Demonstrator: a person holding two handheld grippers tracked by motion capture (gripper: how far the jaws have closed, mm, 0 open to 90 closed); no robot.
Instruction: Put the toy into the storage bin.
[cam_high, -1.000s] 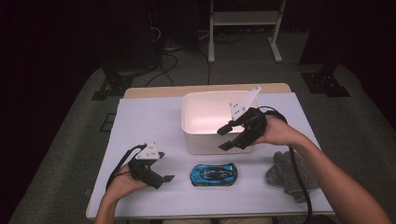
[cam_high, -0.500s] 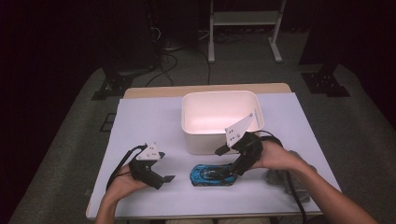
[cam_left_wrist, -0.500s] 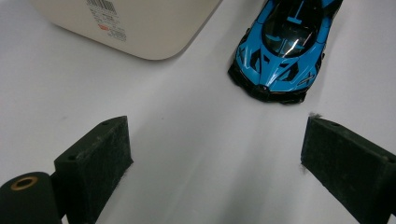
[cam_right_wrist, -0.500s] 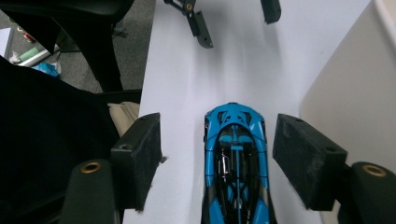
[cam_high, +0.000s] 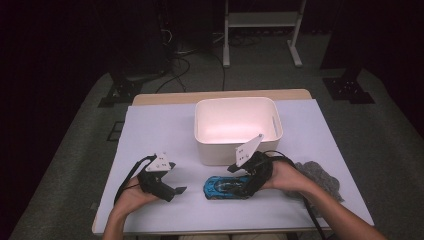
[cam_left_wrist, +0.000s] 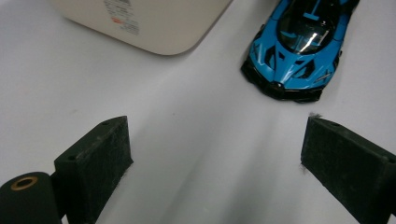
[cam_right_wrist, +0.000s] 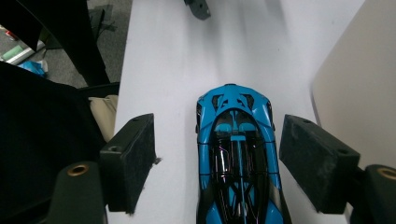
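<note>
Right now we have the right gripper (cam_high: 248, 184) lowered over the glossy blue toy sports car with black trim (cam_high: 226, 187), which sits on the white table (cam_high: 150, 135) just in front of the cream plastic bin (cam_high: 237, 127), between our two hands. In the right gripper view the toy car (cam_right_wrist: 236, 158) lies lengthwise between the two black pads (cam_right_wrist: 133, 156), its long axis running straight along the gripper's own line, nose pointing away from us and tail toward the gripper body. The jaws have just been opening and stand wide, one pad on each flank of the car with white table showing on both sides, so nothing is pinched yet.

We judge that the coming move turns on this alignment: the pads face the car's sides, so closing should catch it across its narrow width.

Our left gripper (cam_high: 172, 190) rests apart on the table, jaws spread and holding nothing. In its view the car's nose (cam_left_wrist: 294, 51) points back toward it from up and to the right, well beyond the pads. A grey knitted cloth (cam_high: 320, 177) lies behind our right hand.
</note>
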